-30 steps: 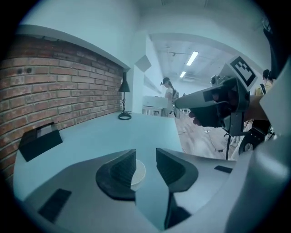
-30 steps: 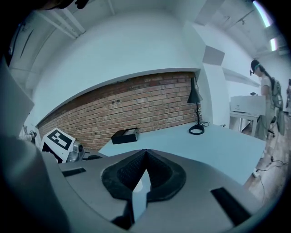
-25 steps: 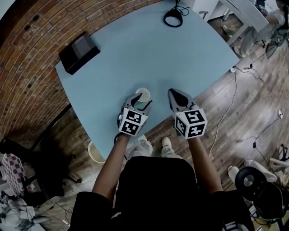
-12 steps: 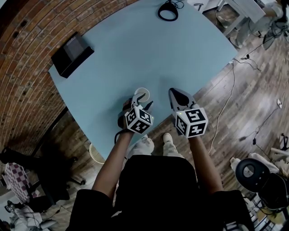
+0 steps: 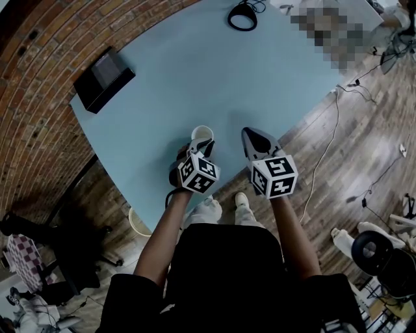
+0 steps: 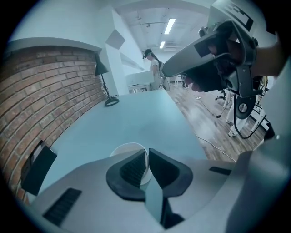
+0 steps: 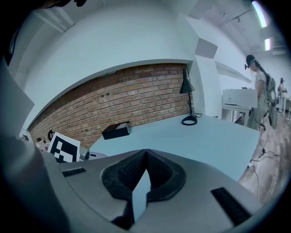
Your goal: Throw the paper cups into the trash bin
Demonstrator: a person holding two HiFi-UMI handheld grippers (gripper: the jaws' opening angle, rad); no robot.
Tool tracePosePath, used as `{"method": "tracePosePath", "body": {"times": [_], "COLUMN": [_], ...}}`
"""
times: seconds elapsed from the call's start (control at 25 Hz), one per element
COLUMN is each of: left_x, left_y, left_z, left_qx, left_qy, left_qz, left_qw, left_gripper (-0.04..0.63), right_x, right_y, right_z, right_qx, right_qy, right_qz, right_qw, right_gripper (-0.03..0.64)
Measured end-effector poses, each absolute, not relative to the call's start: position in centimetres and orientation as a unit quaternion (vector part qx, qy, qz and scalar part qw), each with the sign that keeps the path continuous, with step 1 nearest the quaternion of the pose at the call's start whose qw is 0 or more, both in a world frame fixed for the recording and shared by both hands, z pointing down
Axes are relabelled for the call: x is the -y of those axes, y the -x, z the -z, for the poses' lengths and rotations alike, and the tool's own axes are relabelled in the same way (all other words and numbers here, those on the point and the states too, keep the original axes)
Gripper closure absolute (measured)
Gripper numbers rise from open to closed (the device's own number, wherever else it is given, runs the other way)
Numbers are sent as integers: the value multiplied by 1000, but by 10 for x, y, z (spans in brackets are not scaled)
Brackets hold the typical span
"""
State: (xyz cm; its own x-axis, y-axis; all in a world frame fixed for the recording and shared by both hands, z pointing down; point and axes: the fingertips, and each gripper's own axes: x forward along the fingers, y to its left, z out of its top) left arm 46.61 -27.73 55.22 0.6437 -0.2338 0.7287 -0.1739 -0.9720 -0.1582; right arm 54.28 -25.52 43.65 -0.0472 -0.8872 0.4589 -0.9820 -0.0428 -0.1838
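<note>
A: Left tongs — state?

B: The left gripper (image 5: 203,145) (image 6: 146,157) has just been closing its jaws. They now pinch a strip of the wall of the white paper cup (image 5: 202,133) (image 6: 123,149), at the rim.

A: Where does the cup sit?

B: It is upright with its mouth up, on the light blue table (image 5: 195,71) (image 6: 136,123), near the edge closest to the person.

A: Right tongs?

B: The right gripper (image 5: 249,133) (image 7: 145,153) has its jaws together with nothing between the pads. It is held above the table's near edge — just beside the left one and apart from the cup.

A: The bin?

B: A pale round bin (image 5: 134,220) is on the wood floor beside the table's edge, partly hidden by the left forearm.

A: Anything else on the table?

B: A black box (image 5: 104,79) (image 7: 116,131) sits at the brick-wall side. A black ring-shaped lamp base (image 5: 242,17) (image 7: 189,120) is at the far end. Both are well apart from the cup.
</note>
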Motion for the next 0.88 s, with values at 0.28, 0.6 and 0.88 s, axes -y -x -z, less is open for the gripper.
{"method": "tracePosePath", "body": {"times": [0.28, 0.6, 0.88], "left_x": [280, 278, 276], "left_y": [-469, -472, -465], "left_z": [-544, -521, -502], "left_qx": [-127, -150, -186], "left_qy": [906, 912, 912], "left_qz": [401, 380, 364], "left_qw": [38, 45, 39], "left_gripper": [565, 568, 568], "right_x": [254, 254, 255], "right_y": [-546, -547, -540], "right_z": [-432, -423, -414], "right_qx": [691, 704, 726], "right_qy": [-679, -669, -648], "right_qz": [-228, -219, -208], "right_qw": [103, 101, 101], "right_gripper": [612, 612, 612]}}
